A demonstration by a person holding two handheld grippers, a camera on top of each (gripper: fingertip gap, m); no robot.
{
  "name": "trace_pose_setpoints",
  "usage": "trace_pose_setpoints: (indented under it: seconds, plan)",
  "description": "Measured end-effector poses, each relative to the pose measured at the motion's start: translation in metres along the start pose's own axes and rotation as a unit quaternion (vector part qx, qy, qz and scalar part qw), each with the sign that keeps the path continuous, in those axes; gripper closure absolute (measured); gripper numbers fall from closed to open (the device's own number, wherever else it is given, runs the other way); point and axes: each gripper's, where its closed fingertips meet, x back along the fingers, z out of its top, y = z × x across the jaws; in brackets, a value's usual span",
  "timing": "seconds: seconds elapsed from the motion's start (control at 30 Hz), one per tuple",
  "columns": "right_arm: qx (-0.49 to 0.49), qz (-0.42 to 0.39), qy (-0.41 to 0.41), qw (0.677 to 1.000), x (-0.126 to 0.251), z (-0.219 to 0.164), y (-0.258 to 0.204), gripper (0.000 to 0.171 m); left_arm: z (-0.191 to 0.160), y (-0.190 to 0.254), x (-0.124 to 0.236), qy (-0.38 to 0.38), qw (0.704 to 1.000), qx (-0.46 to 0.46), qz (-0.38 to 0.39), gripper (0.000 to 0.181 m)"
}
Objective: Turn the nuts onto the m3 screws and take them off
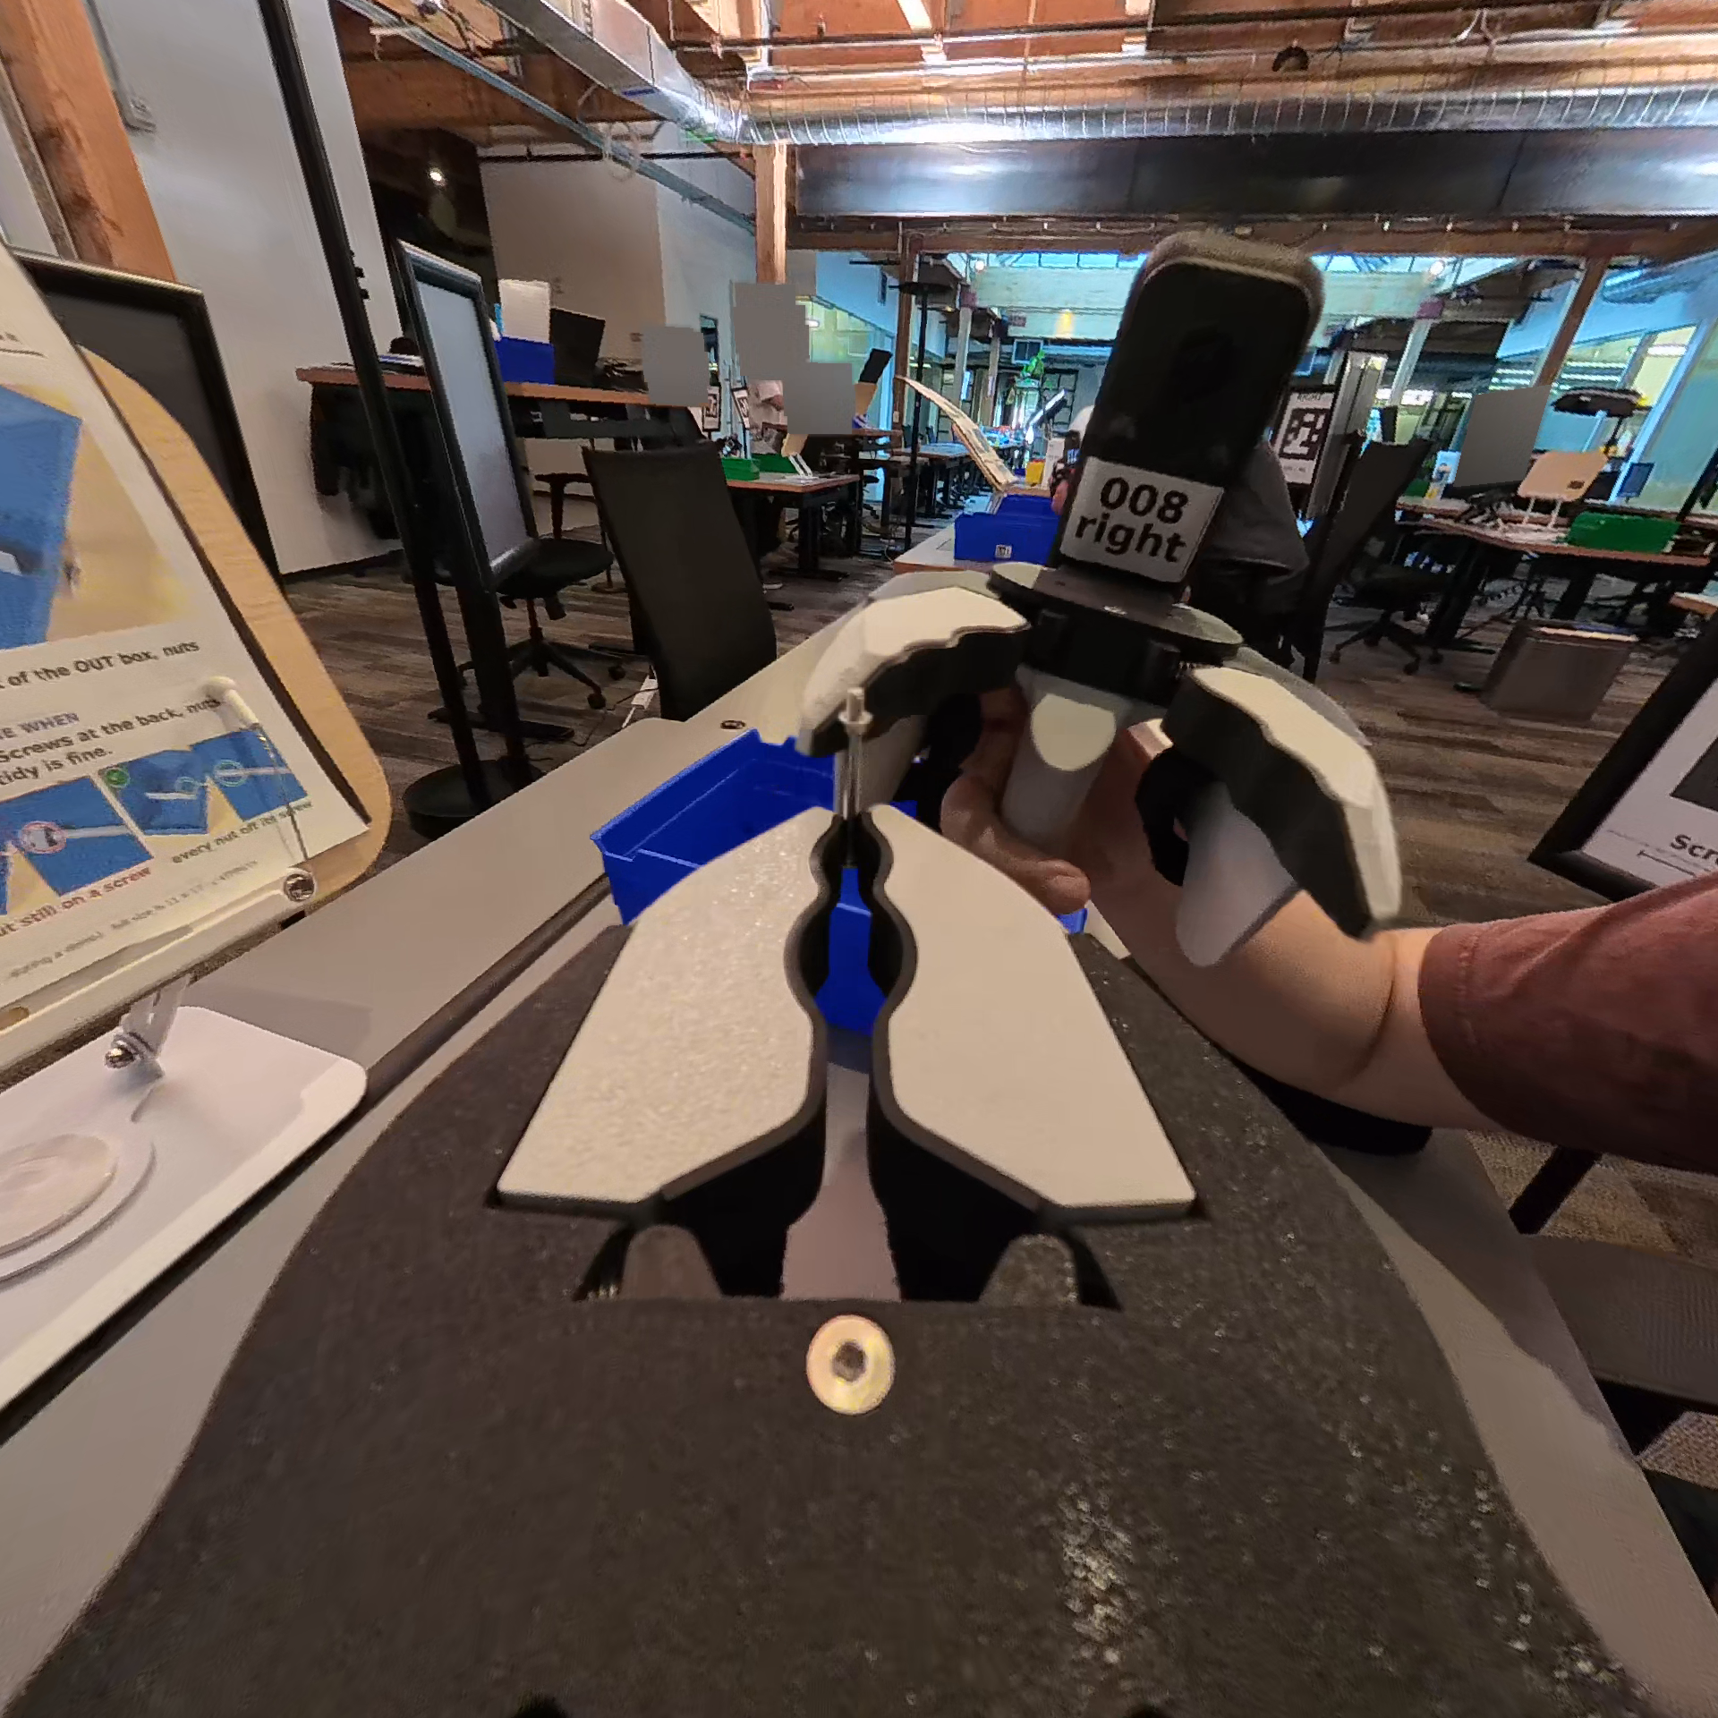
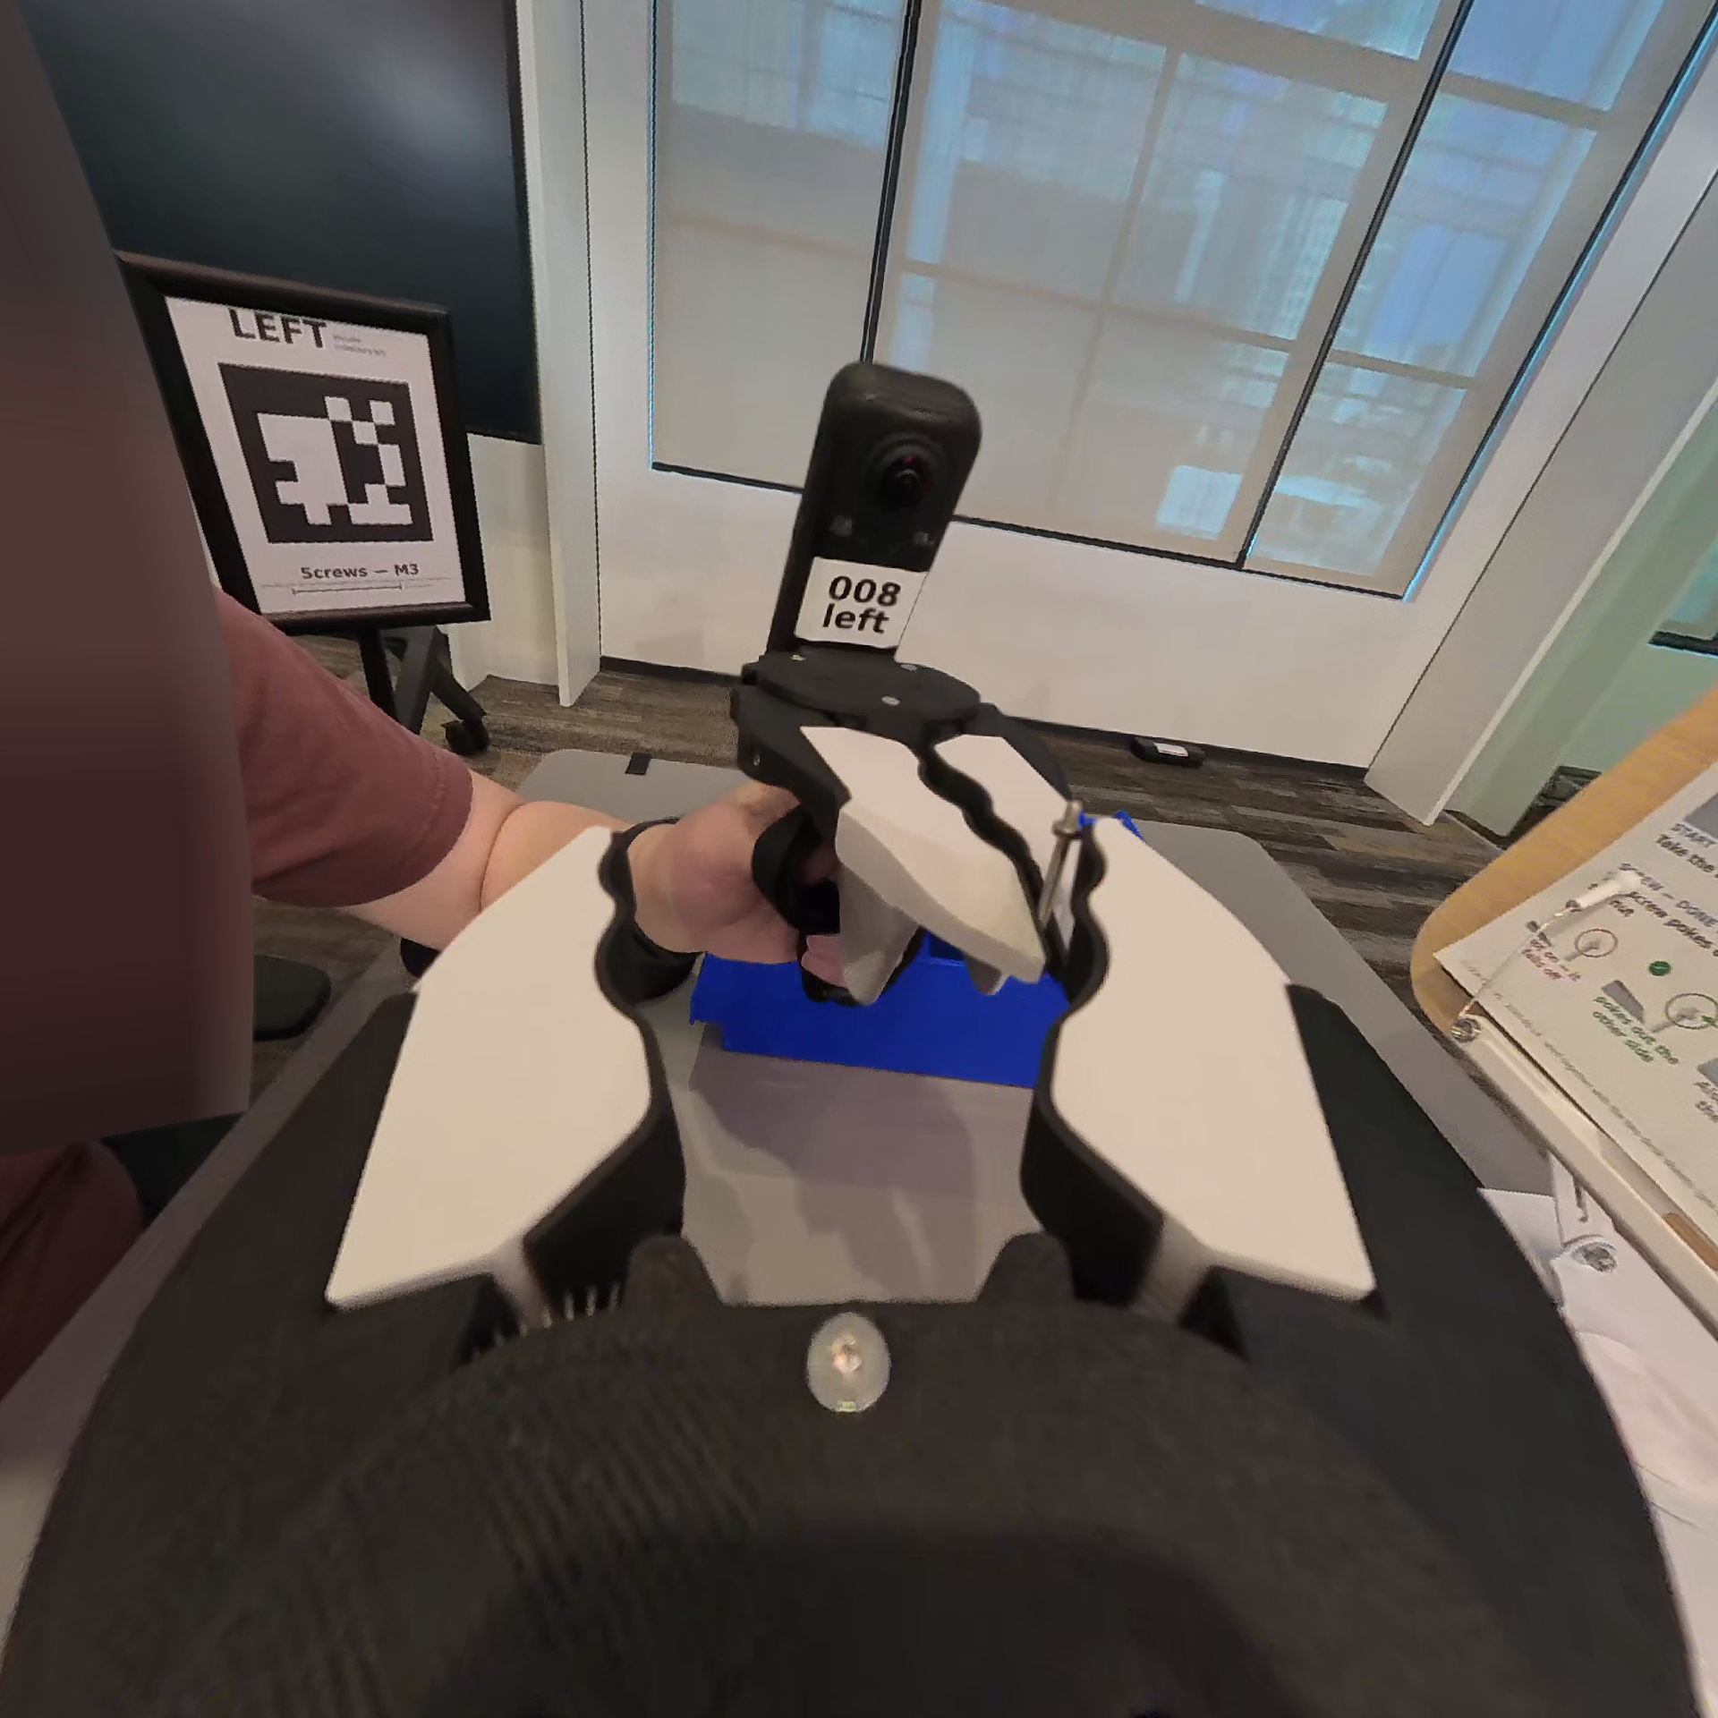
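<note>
I'm pinching the screw (image 1: 848, 772) in my left gripper (image 1: 848, 832) (right gripper (image 2: 851, 892) gaping, empty); any twist risks dropping it.

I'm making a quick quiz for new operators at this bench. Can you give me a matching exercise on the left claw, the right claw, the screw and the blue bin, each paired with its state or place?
Things:
1. left claw
2. right claw
3. screw
4. blue bin

States or places:
A. open, fingers wide apart
B. on the grey table, below both claws
C. shut on a thin metal shaft
D. upright, head on top, above the closed fingertips

Pairs: 1-C, 2-A, 3-D, 4-B
</note>
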Motion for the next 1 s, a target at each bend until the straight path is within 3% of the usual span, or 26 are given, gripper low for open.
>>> trace_pose_setpoints:
  seconds: [0.1, 0.37, 0.63, 0.9, 1.0]
  plan:
    - [-0.020, 0.000, 0.025, 0.999, 0.004, 0.005, 0.004, 0.088, -0.002, 0.005, -0.002, -0.006, 1.000, 0.008, -0.025, 0.180]
    - [-0.010, 0.003, 0.014, 1.000, 0.004, 0.002, 0.003, 0.089, -0.001, 0.004, -0.001, -0.001, 0.999, 0.026, -0.027, 0.179]
    - [-0.100, -0.029, 0.036, 0.994, 0.019, 0.003, 0.030, 0.138, -0.001, 0.012, -0.003, -0.004, 0.999, 0.012, -0.040, 0.179]
    - [-0.124, 0.000, 0.024, 0.992, 0.016, -0.007, 0.027, 0.168, -0.003, 0.016, -0.005, -0.014, 0.999, -0.007, -0.040, 0.179]
    - [-0.123, 0.000, 0.020, 0.992, 0.017, -0.008, 0.027, 0.168, -0.004, 0.017, -0.005, -0.015, 0.999, -0.007, -0.045, 0.178]
